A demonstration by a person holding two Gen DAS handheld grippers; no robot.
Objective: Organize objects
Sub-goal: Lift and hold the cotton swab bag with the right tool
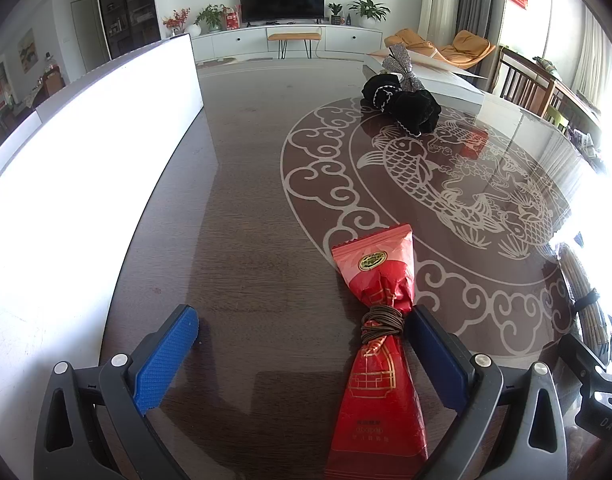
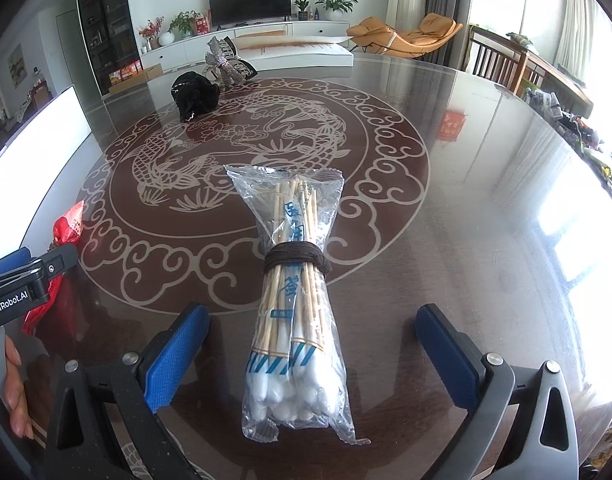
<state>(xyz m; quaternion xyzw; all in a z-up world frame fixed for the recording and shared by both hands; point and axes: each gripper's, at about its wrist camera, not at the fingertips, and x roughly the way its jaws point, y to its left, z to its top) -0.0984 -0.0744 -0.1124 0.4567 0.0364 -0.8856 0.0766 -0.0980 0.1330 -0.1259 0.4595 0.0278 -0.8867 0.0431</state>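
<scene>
Two bundled packets lie on the glass-topped table (image 2: 486,184), each cinched at the waist with a wound brown cord, and each sits between a pair of spread tongs. The left tongs (image 1: 302,330) straddle the red snack packet (image 1: 380,344), which lies near the outer cloud border of the fish medallion (image 2: 262,140); the packet rests close against the right-hand pad, possibly touching it, and well apart from the other pad. The right tongs (image 2: 312,320) are spread wide around the clear bag of cotton swabs (image 2: 296,304), whose top overlaps the medallion's near rim and whose swab heads point back toward the camera; neither pad touches it. Judging from this, both tools are lined up on the cord-tied waists, the narrowest and firmest place to pinch. Beyond the medallion's far side sit black hair scrunchies (image 2: 196,94) and a glittery bow clip (image 2: 224,62), presumably also waiting to be sorted.
</scene>
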